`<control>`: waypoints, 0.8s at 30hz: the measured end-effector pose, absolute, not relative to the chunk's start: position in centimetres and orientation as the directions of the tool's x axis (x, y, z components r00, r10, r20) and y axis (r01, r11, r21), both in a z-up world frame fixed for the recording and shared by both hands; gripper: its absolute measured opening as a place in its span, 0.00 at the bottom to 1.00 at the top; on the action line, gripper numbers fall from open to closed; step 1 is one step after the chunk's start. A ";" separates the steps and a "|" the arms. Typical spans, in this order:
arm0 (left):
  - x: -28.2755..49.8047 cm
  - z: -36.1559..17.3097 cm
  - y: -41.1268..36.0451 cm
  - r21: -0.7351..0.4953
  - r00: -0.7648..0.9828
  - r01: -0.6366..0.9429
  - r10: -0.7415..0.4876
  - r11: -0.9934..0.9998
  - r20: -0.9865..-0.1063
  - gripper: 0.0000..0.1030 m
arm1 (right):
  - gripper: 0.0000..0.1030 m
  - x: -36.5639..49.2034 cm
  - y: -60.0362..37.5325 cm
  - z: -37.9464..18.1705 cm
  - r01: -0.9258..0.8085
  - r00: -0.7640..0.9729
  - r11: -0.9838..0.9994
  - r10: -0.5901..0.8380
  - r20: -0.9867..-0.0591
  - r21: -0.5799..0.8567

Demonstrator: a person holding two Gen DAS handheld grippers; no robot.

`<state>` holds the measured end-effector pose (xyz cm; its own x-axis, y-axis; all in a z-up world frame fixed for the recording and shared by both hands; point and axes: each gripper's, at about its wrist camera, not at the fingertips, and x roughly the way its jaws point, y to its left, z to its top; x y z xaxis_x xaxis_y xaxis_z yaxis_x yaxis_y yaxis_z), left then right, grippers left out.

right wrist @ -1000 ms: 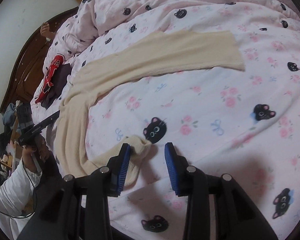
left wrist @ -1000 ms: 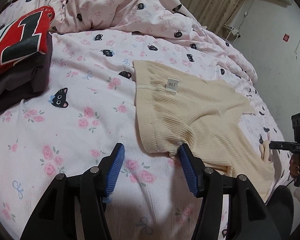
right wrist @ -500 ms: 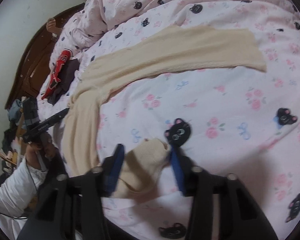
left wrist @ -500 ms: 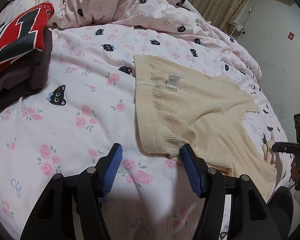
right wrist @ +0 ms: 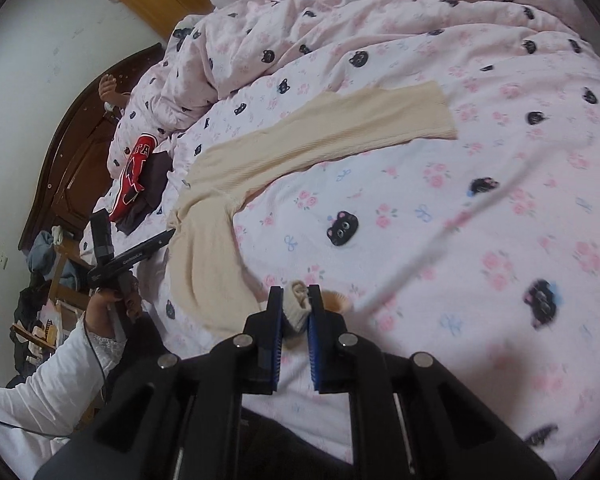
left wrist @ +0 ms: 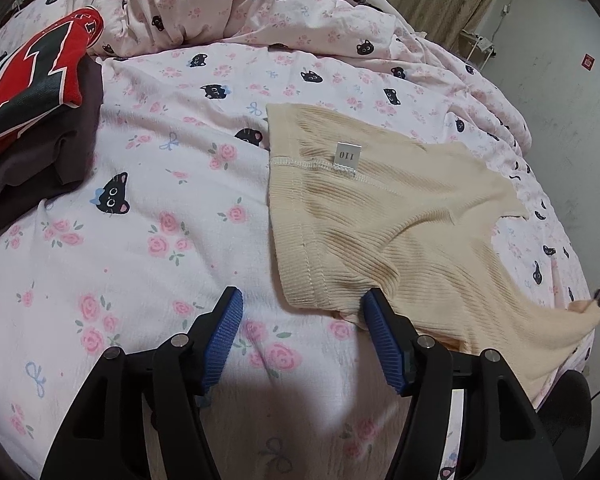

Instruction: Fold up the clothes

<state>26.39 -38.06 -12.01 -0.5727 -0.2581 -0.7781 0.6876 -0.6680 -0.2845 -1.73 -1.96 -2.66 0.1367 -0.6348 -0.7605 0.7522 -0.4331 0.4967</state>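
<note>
Your right gripper (right wrist: 294, 312) is pinching the end of one leg of the pants (right wrist: 320, 128); its blue pads are standing narrow, with a bunch of cream cloth squeezed between them. Your left gripper (left wrist: 302, 336) is standing wide, with nothing between its fingers. Its right pad (left wrist: 382, 340) is lying just beside the lower corner of the waistband, maybe touching it; the left pad (left wrist: 222, 338) is resting over bare bedsheet (left wrist: 140, 240).

The pants (left wrist: 380, 216) are lying spread on the pink sheet with cats and roses. The waistband, with a small tag (left wrist: 347, 156) reading 110, is facing your left gripper. In the right wrist view, one leg is stretching flat across the bed toward the far side, and the other is curving down to your right gripper.

A folded pile (left wrist: 32, 112), red shirt on top of dark cloth, is sitting at the left, well apart from the pants. A rumpled duvet (left wrist: 220, 8) is lying behind.
</note>
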 end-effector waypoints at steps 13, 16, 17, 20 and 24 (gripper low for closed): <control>26.5 -12.0 -38.1 -0.298 -0.576 0.697 -0.262 -0.652 -0.774 0.56 | 0.11 -0.8 2.1 -0.9 0.695 0.127 -0.520 -0.590 -0.798 0.496; 26.7 -12.0 -38.1 -0.304 -0.581 0.693 -0.256 -0.653 -0.773 0.56 | 0.11 -1.9 2.0 -1.4 0.663 0.101 -0.564 -0.583 -0.806 0.491; 26.8 -11.9 -38.1 -0.306 -0.584 0.689 -0.254 -0.656 -0.771 0.56 | 0.11 -2.6 1.9 -1.6 0.644 0.091 -0.581 -0.587 -0.804 0.497; 27.1 -11.8 -38.1 -0.313 -0.596 0.676 -0.245 -0.667 -0.765 0.56 | 0.11 -3.9 1.7 -1.5 0.617 0.045 -0.615 -0.595 -0.802 0.491; 27.7 -11.5 -37.6 -0.297 -0.605 0.651 -0.242 -0.698 -0.759 0.56 | 0.11 -6.0 1.2 -1.3 0.573 -0.025 -0.662 -0.604 -0.797 0.483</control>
